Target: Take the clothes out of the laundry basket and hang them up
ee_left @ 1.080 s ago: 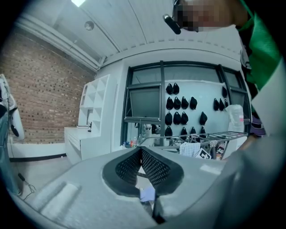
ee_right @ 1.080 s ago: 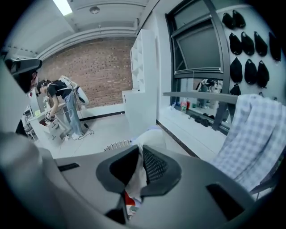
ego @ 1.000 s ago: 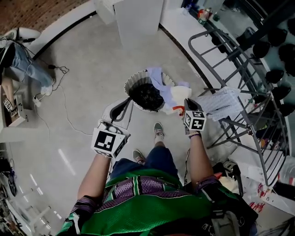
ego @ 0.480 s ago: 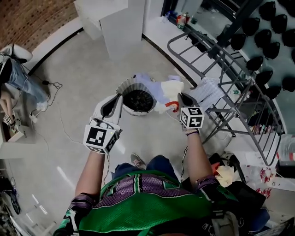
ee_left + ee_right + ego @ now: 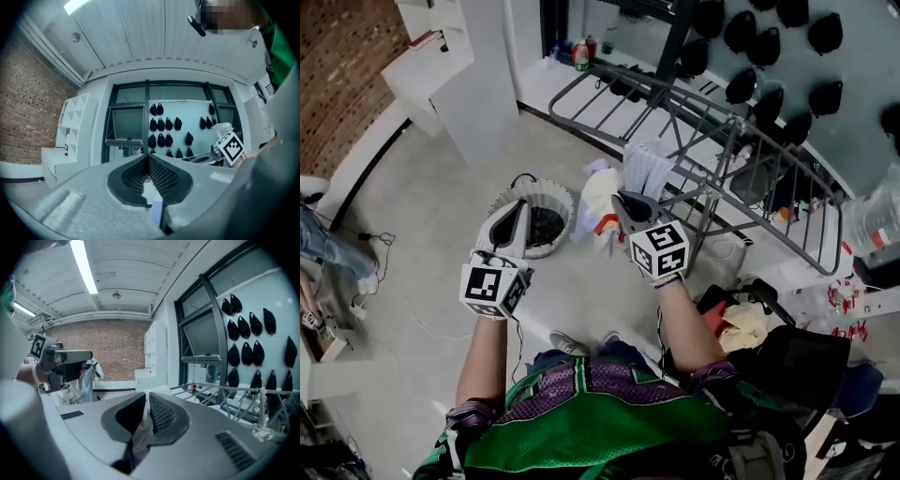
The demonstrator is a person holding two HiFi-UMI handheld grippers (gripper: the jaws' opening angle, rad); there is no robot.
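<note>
Right gripper [image 5: 623, 200] is clamped on a pale garment [image 5: 598, 211], which hangs limp at 12 o'clock, beside the laundry basket [image 5: 548, 246] at 11 o'clock. Left gripper [image 5: 519, 210] is closed, apparently empty. Expect light, floppy fabric, so pinch a free edge.

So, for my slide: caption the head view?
Right gripper holds a pale garment near the drying rack.

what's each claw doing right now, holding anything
Left claw: closed, empty.
Right claw: closed on a white garment.
</note>
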